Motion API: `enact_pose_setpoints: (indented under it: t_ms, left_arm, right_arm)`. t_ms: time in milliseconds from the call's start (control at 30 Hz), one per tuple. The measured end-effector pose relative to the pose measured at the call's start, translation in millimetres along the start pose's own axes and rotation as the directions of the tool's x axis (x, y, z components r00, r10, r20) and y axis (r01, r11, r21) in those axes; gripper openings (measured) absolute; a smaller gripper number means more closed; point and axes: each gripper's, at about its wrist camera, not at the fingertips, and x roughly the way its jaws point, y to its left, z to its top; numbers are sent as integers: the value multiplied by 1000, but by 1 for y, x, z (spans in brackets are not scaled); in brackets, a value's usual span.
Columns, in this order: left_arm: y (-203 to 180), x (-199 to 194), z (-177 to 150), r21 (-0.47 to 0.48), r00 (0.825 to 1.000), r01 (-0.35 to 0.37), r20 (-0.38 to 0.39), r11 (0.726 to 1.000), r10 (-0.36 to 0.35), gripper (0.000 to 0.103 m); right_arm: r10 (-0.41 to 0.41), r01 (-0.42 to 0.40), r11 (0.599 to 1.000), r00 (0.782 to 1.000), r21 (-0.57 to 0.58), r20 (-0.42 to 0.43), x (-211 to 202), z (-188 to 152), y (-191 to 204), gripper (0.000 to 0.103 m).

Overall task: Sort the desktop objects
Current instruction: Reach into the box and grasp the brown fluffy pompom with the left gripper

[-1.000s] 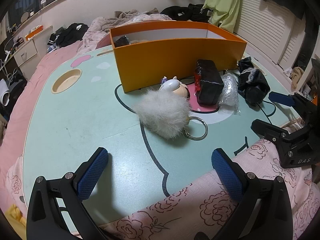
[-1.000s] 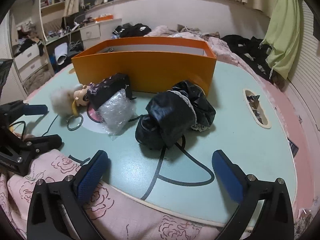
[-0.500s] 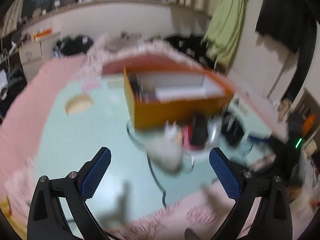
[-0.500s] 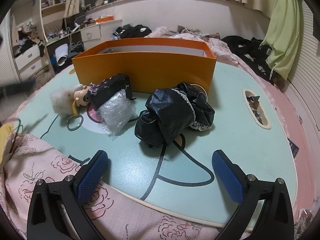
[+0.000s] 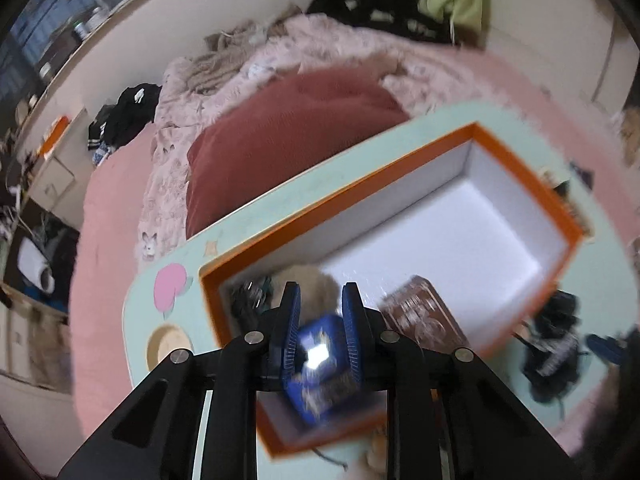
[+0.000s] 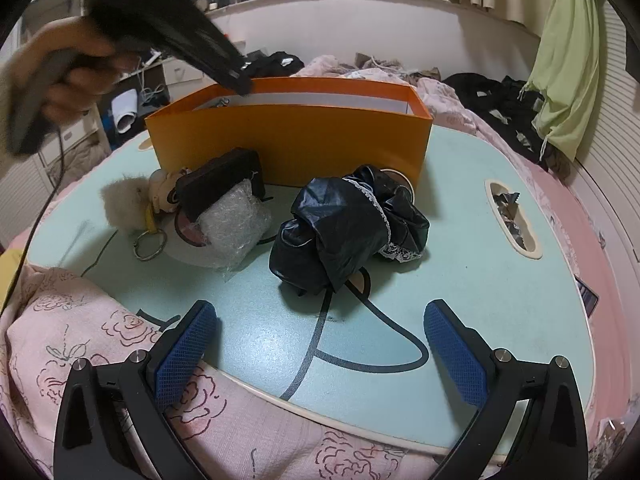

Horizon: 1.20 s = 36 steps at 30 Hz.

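Left wrist view: left gripper [image 5: 320,296] is seen at lower centre, jaws drawn together, aimed steeply down into the left end of the orange box [image 5: 520,184]. A blurred blue item [image 5: 316,364] shows in the gap between the pads; whether it is clamped or just lying on the box floor below cannot be told. A brown patterned item [image 5: 424,320] and a pale fluffy thing [image 5: 316,284] are already inside, and the right half of the box is bare. Right wrist view: right gripper [image 6: 320,320] is held at the bottom edge with jaws wide apart and nothing between them. The left gripper is seen at upper left, tip just over the box rim, in a hand [image 6: 80,68]. Still on the table [image 6: 460,264], in front of the box: furry keychain [image 6: 124,204], dark pouch [image 6: 224,180], bubble-wrap packet [image 6: 232,228] and black bundle [image 6: 348,228]. Judged: box work at the left end is the step in hand. Fingers should be kept clear of the near wall, and any lift taken straight up so the light box is not dragged. Later drops are better placed in the bare right half. The black bundle looks soft, so a thick fold should be pinched, not the lace trim.
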Motion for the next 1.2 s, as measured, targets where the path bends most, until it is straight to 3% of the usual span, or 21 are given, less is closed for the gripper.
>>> enact_pose_setpoints:
  t_ms: [200,367,500,600,767,967,1067,1200]
  left_arm:
    - [-18,41,13,77,987,-86,-128,993,95,23]
    - [-26,57,15,143,957,-238,-137,961,257,26]
    - [-20,65,15,110,962,-207,-158,972,222,30]
    - [-14,63,16,94,961,-218,-153,971,230,19]
    - [-6,47,10,55,980,-168,-97,984,173,12]
    - [-8,-6,5,26,998,-40,49,999,39,8]
    - [-13,-52,-3,9,986,89,140,996,-90,8]
    - [-20,-95,-21,25,944,248,219,968,-248,8]
  right_arm:
    - [0,0,1000,1000,0,1,0,0,1,103]
    - [1,-1,1000,1000,0,3,0,0,2,103]
    - [1,-1,1000,1000,-1,4,0,0,2,103]
    - [1,-1,1000,1000,-1,4,0,0,2,103]
    - [1,-1,1000,1000,-1,4,1,1,2,103]
    - [1,-1,1000,1000,-1,4,0,0,2,103]
    - [2,-2,1000,1000,-1,5,1,0,1,103]
    - [2,-2,1000,1000,-1,5,0,0,1,103]
